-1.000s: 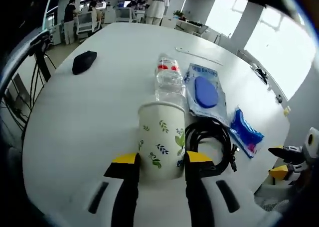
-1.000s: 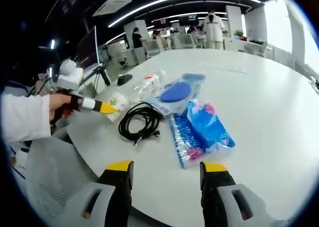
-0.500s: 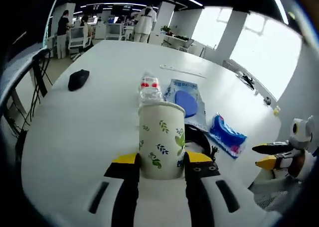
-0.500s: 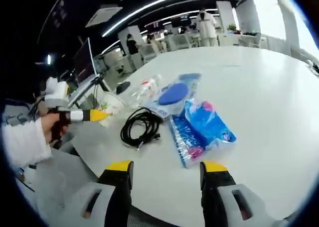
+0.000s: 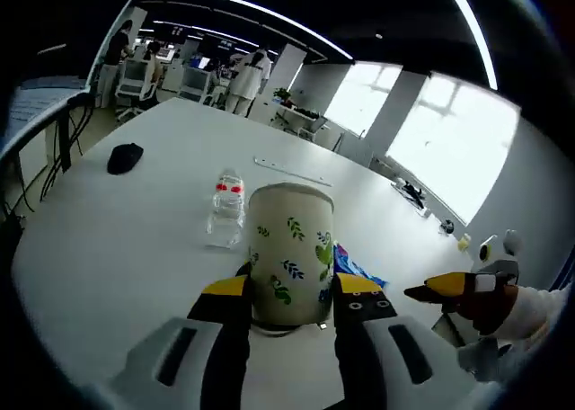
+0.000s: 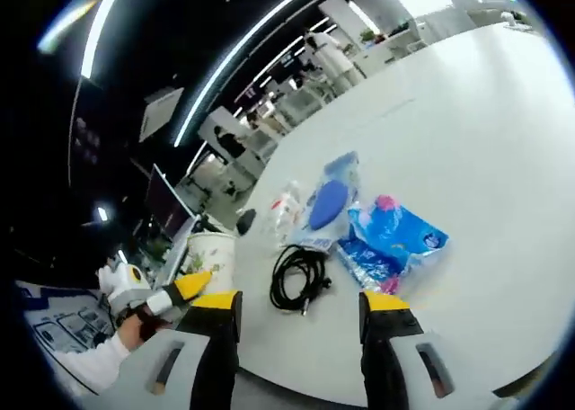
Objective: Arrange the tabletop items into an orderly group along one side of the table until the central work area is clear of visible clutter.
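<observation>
Right now the left gripper [image 5: 289, 295] has its jaws closed against the sides of a paper cup [image 5: 290, 251] printed with leaves, gripping it low on its wall, and the cup appears lifted clear of the white surface [image 5: 108, 239]. The right gripper [image 6: 300, 304] holds nothing; its jaws stand wide apart, up over the near edge of the surface.

Taking the cup as the landmark: in the left gripper view a clear plastic bottle [image 5: 224, 213] with a red and white label stands just beside it on the far left, a dark mouse [image 5: 124, 157] lies well beyond that, and a sliver of blue packet [image 5: 352, 266] peeks out behind the cup's right side. In the right gripper view the cup [image 6: 208, 255] sits at the far left of the group, with a coiled black cable [image 6: 298, 278] near it, then a blue wipes pack [image 6: 388, 242] and a clear bag with a blue pad [image 6: 330, 197] further along.

The main risk, as I judge it, is the cup itself: thin paper can buckle under a hard squeeze, or slip and tip if held loosely this low. Setting it down among the others could also knock the bottle over or land it on the cable, leaving it tilted. Whether the cup holds liquid cannot be told.
</observation>
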Available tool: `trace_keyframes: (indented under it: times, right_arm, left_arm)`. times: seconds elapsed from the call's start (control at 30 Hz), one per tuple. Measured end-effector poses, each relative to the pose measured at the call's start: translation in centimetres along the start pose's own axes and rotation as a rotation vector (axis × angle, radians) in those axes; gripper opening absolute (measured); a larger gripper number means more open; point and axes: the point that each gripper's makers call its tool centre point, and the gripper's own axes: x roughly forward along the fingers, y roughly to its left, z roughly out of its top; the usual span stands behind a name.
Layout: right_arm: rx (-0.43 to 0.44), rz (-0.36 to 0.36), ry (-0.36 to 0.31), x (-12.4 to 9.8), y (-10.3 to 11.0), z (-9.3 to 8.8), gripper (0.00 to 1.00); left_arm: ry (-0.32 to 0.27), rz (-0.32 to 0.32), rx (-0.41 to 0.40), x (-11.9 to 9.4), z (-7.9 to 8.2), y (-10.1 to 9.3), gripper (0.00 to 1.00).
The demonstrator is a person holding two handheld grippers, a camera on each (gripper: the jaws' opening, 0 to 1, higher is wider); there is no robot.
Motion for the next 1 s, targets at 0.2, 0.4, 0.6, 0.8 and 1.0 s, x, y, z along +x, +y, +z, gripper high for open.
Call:
trace_keyframes:
  times: [0.2,0.4,0.6,0.8,1.0]
  right_arm:
    - [-0.015,0.120,0.050,1.8,4.5,-0.2,0.56]
    - [-0.109,0.157,0.139,4.1,7.8,-1.4,0.62]
    - [-0.132,0.111,0.171,6.2,8.5,-2.0,0.66]
    - [-0.188,0.063,0.176,6.8,8.0,-2.0,0.53]
    - [-0.266,0.076,0.145,6.7,7.9,-1.4,0.43]
  left_arm:
    - [0.003,-0.018,0.025,0.1,-1.2,-1.5,0.35]
    - [0.021,-0.049,0.080,0.2,-2.0,-3.4,0.35]
    - [0.020,-0.077,0.136,0.2,-2.7,-5.4,0.35]
    - [0.016,-0.098,0.156,0.3,-3.0,-6.4,0.35]
    - [0.015,-0.119,0.156,0.3,-3.0,-6.8,0.35]
